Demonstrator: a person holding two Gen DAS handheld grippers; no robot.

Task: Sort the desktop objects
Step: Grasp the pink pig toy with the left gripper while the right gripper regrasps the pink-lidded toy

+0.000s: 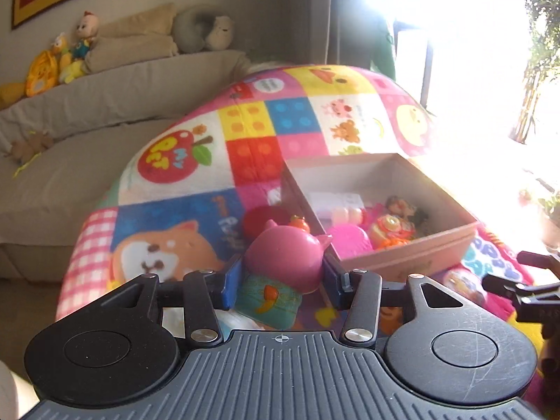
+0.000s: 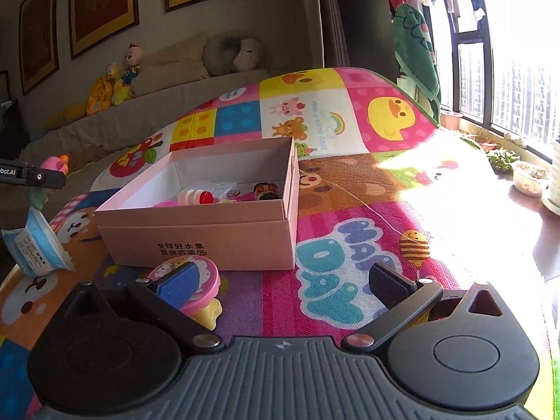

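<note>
My left gripper (image 1: 281,280) is shut on a pink pig-headed toy figure (image 1: 287,252) with a teal body, its blue pads pressing both sides of the head. The right wrist view shows the same toy (image 2: 54,164) held up left of the pink cardboard box (image 2: 210,234). That box (image 1: 402,255) stands open just right of the toy and holds several small toys. My right gripper (image 2: 283,285) is open and low over the mat, in front of the box. A pink round toy (image 2: 206,280) lies against its left finger (image 2: 178,285), not between the pads.
A colourful play mat (image 2: 350,182) covers the table. A blue and white sealed cup (image 2: 38,241) lies at its left edge. A red round object (image 1: 259,220) sits left of the box. A sofa (image 1: 105,105) with plush toys lies behind, and potted plants (image 2: 504,159) line the sunny window side.
</note>
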